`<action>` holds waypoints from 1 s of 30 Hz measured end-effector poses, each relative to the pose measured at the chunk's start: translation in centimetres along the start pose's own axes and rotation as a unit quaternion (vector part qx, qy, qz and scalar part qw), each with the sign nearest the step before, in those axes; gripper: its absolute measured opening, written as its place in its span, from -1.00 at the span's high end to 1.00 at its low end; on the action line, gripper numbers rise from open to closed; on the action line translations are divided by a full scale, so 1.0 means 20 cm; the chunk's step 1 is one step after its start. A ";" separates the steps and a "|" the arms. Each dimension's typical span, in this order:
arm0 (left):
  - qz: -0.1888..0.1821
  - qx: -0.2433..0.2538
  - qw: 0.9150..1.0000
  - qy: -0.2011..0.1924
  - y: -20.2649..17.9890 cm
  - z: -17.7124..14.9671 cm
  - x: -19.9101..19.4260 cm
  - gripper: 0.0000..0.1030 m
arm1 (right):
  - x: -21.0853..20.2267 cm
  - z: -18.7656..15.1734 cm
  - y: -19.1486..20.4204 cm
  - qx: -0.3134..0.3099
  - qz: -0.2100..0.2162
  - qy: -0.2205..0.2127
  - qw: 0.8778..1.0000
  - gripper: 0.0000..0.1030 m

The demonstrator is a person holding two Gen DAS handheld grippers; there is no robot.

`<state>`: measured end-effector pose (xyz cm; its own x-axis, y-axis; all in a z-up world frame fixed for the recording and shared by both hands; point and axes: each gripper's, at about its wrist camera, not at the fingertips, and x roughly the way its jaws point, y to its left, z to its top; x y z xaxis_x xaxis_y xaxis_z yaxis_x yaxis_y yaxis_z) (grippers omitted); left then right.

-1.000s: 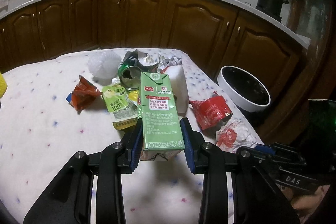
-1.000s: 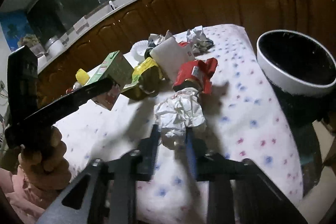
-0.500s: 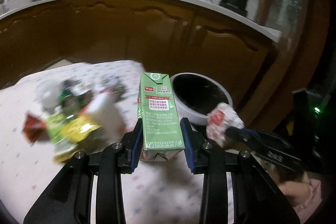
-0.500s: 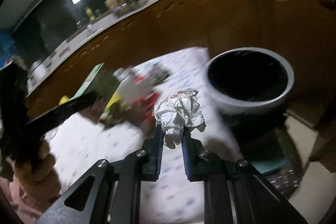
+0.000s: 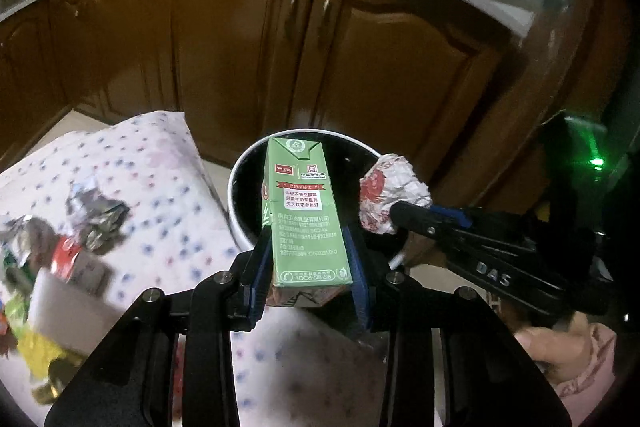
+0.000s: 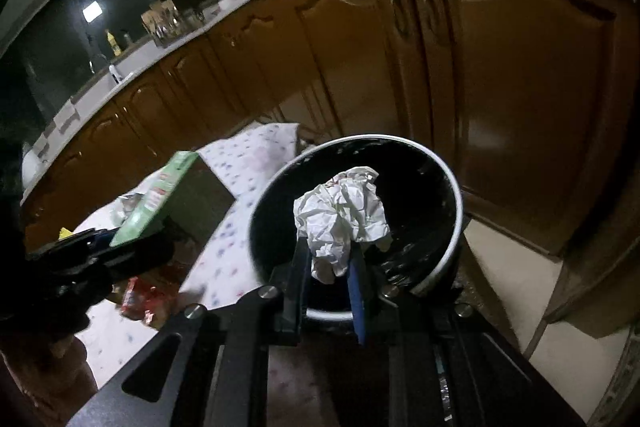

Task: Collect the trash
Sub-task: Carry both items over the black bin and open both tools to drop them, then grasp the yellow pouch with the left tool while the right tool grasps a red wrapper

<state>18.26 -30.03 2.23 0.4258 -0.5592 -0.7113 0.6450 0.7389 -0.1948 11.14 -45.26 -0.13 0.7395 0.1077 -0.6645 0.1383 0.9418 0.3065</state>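
Both grippers (image 5: pixel 306 269) (image 6: pixel 330 281) now hover over bin (image 6: pixel 454 243).

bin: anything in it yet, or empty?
Looks empty, though not certain. The right wrist view shows only the black liner inside the bin; the crumpled paper hangs above it, clamped in the right gripper.

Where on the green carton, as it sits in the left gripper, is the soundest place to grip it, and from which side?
Low on the body, across its two narrow side faces, as the left gripper does: the green carton is a tall upright box, so flat parallel sides suit the pads, and the folded top stays free above the bin.
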 end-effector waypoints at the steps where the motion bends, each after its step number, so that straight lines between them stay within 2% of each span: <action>1: 0.003 0.001 1.000 0.005 0.00 0.01 0.04 0.36 | 0.01 0.01 -0.02 -0.001 -0.001 0.002 1.000 0.64; 5: 0.004 -0.009 0.999 0.030 0.03 0.04 0.19 0.36 | 0.07 0.05 -0.06 -0.006 -0.009 0.016 1.000 0.64; 12: 0.013 0.005 0.999 0.045 -0.01 0.08 0.32 0.33 | 0.15 0.05 -0.13 -0.009 -0.019 0.040 0.999 0.55; 13: 0.015 0.007 0.999 0.046 -0.01 0.08 0.32 0.20 | 0.16 0.05 -0.13 -0.009 -0.018 0.044 0.999 0.51; 14: 0.019 0.006 0.999 0.047 -0.01 0.08 0.32 -0.06 | 0.17 0.05 -0.14 -0.009 -0.020 0.048 0.999 0.36; 16: 0.023 -0.002 0.999 0.039 0.01 0.08 0.30 -0.29 | 0.17 0.05 -0.16 -0.006 -0.025 0.048 0.999 0.27; 18: 0.018 -0.016 0.999 0.027 0.04 0.06 0.24 -0.29 | 0.17 0.05 -0.18 0.002 -0.021 0.046 0.999 0.14; 20: 0.010 -0.032 0.999 0.014 0.06 0.04 0.18 -0.29 | 0.15 0.04 -0.18 0.006 -0.020 0.041 0.999 0.12; 22: 0.003 -0.042 0.999 0.000 0.06 0.01 0.11 -0.29 | 0.12 0.03 -0.18 0.012 -0.011 0.032 0.999 0.01; 24: 0.001 -0.047 0.999 -0.021 0.07 -0.05 0.01 -0.29 | 0.08 0.01 -0.16 0.016 -0.006 0.019 1.000 -0.21; 26: 0.005 -0.047 0.998 -0.035 0.08 -0.10 -0.06 -0.29 | 0.06 -0.02 -0.13 0.018 0.002 0.009 1.000 -0.34; 30: 0.007 -0.067 0.996 -0.057 0.16 -0.23 -0.23 -0.30 | 0.01 -0.09 -0.06 0.026 0.011 -0.007 1.000 -0.47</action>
<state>15.40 -23.35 1.84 0.5084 -0.5825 -0.6342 0.5516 0.7858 -0.2796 9.94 -45.89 -1.89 0.7518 0.1233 -0.6478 0.1559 0.9213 0.3562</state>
